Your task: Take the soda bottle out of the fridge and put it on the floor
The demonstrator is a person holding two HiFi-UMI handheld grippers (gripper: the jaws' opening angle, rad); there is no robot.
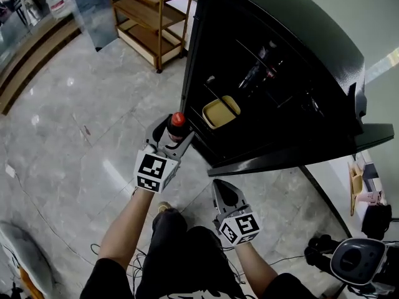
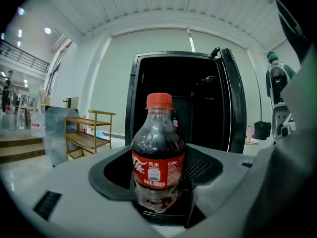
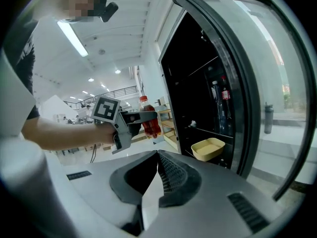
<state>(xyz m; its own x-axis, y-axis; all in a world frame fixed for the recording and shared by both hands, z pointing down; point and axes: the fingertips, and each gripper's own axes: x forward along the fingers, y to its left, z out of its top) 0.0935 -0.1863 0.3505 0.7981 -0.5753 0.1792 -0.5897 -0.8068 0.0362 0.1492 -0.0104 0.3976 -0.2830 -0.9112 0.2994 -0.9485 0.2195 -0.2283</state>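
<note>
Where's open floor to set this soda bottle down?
Bare floor spreads left of the left gripper and its soda bottle, between the wooden shelf and the steps. Crowded: cables by the person's legs, clutter right of the fridge door.

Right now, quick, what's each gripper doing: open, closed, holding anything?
Left gripper: closed on the soda bottle.
Right gripper: closed, holding nothing.
</note>
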